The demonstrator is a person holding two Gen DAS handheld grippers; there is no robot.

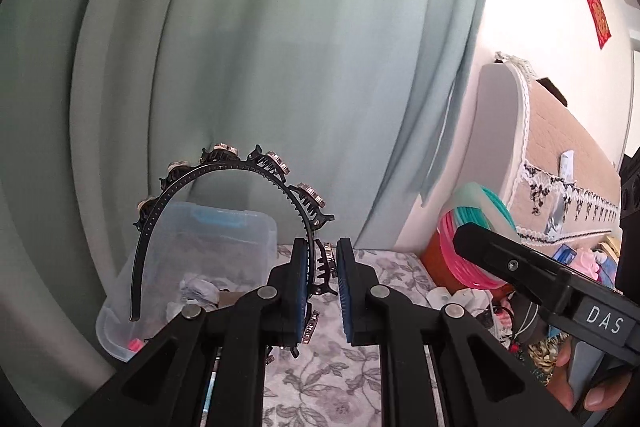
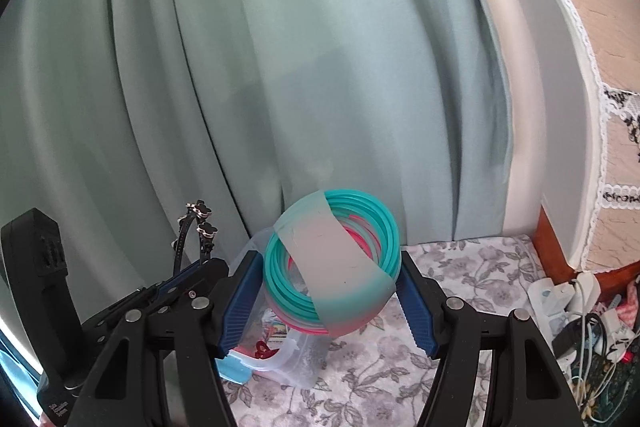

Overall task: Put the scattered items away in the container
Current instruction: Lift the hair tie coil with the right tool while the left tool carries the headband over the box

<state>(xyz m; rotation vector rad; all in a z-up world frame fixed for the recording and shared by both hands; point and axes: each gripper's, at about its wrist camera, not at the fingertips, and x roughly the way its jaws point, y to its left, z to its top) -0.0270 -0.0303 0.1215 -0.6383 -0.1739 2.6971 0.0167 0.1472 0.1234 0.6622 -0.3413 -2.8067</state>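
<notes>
Jaws: left gripper clamped on black headband, right gripper wide, gripping ring bundle.

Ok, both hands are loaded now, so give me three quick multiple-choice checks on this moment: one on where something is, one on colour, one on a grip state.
1. Where is the clear plastic box?
A. on the floral cloth by the curtain
B. on a shelf
C. on the floor

2. What colours are the bundled rings?
A. black and white
B. teal and pink
C. yellow only

3. What is the left hand-held gripper doing?
A. open and empty
B. shut on the rings
C. shut on the black headband

Key:
1 A, the box stands on the flowered cloth before the curtain.
2 B, teal coils over pink ones under a wide band.
3 C, the headband's end sits between its pads.
</notes>
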